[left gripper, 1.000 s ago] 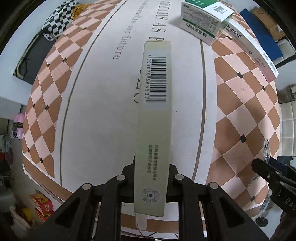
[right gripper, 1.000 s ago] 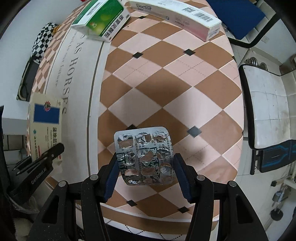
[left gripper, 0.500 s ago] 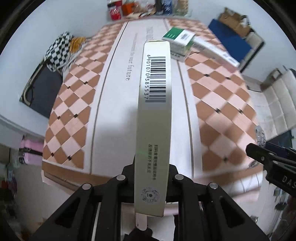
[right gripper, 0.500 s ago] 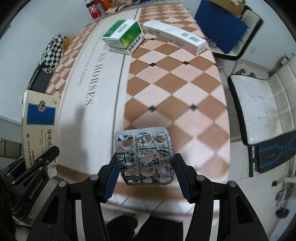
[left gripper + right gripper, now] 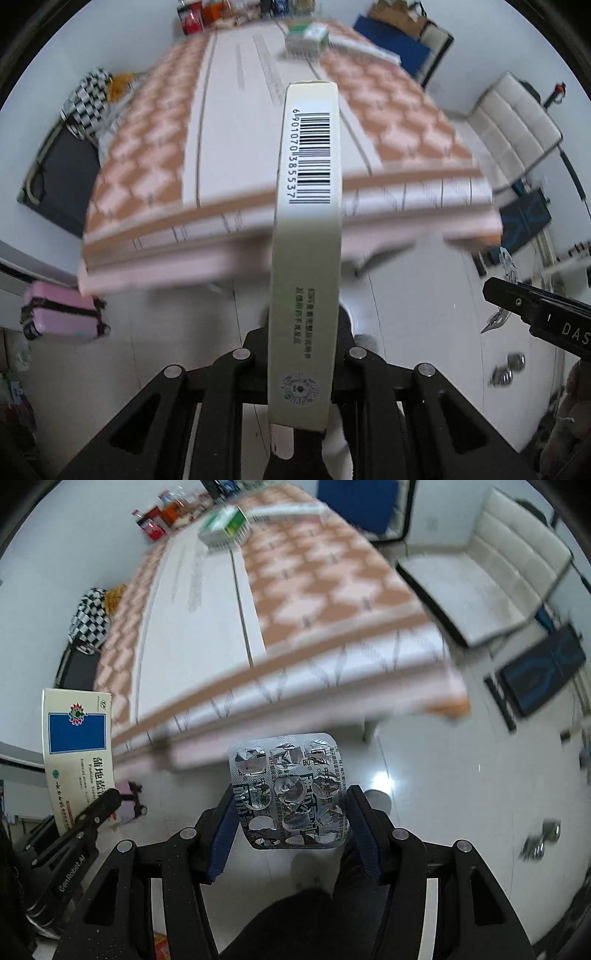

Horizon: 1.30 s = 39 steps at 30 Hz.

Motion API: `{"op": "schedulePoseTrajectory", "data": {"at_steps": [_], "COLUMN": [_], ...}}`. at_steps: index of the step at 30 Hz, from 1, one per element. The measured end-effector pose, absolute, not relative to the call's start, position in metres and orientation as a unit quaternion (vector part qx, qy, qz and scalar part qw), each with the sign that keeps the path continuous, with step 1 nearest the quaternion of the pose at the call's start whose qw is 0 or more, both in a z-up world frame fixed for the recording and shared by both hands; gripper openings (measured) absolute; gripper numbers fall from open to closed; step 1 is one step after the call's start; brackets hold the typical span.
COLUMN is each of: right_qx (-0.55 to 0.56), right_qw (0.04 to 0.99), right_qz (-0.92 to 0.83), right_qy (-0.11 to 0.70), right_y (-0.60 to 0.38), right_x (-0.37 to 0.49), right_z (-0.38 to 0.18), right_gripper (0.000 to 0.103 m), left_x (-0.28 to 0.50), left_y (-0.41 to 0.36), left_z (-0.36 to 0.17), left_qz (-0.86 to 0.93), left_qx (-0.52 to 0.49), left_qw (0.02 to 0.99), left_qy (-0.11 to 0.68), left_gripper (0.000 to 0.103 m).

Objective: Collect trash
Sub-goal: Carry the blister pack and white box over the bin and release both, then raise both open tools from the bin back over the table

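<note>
Now we see both grippers off the table's edge and over the white floor, where a second ago they hung above the checked tablecloth (image 5: 155, 147); the table looks smaller and blurred.

Our left gripper (image 5: 301, 354) is clamped on the cream medicine box (image 5: 306, 258), held edge-on, and nothing in that grip has shifted. Its narrow side carries a barcode reading 6901070385537, green Chinese text too small to read, and a round seal. Our right gripper (image 5: 291, 812) has its blue pads (image 5: 221, 834) pressed on the sides of an emptied silver blister pack (image 5: 290, 790); its printed lettering is broken up by the torn foil.

Only the right wrist view shows the box's broad face, with a blue panel and Chinese characters, plus "GenRobot.AI" on the left gripper's body. Only the left wrist view shows a pink suitcase (image 5: 61, 314) whole. A green-and-white box (image 5: 225, 526) remains on the table.
</note>
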State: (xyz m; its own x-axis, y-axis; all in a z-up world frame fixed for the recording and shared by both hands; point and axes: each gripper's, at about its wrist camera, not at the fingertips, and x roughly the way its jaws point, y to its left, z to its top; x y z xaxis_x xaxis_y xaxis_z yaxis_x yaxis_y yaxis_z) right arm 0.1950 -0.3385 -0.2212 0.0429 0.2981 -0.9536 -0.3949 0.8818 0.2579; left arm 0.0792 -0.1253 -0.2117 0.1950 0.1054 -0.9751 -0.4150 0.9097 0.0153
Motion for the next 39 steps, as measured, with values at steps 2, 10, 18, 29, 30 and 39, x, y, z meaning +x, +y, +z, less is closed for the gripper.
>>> {"op": "schedulePoseTrajectory", "data": {"at_steps": [2,10,18,29,30,39], "right_qx": [-0.041,-0.034,-0.013,0.019,0.024,-0.042], "right_qw": [0.71,0.656,0.616,0.578,0.579,0.611], "right_qz": [0.234,0.205,0.202,0.228,0.227,0.198], "right_qy": [0.663,0.726,0.762,0.783,0.783,0.766], "right_y": [-0.348,-0.367,-0.36,-0.32,-0.318,-0.308], "right_x": [0.176,0.143,0.142,0.153,0.153,0.15], "right_z": [-0.245,-0.397,-0.562,-0.68,-0.685,-0.677], "right_gripper": [0.059,0.059,0.059,0.088,0.095,0.099], "left_x": [0.068,0.065,0.084,0.06,0.058,0.046], "left_y": [-0.131,-0.13,-0.113,-0.078,-0.077,-0.081], "left_z": [-0.237,-0.425,-0.577,-0.619,-0.616,-0.589], "left_qz": [0.164,0.134,0.117,0.177,0.187,0.222], "left_qx": [-0.141,-0.232,-0.293,-0.316,-0.305,-0.23], "left_qw": [0.747,0.654,0.607,0.604,0.605,0.627], "left_qy": [0.629,0.708,0.729,0.71,0.712,0.711], "left_gripper": [0.015,0.017,0.017,0.102,0.102,0.102]}}
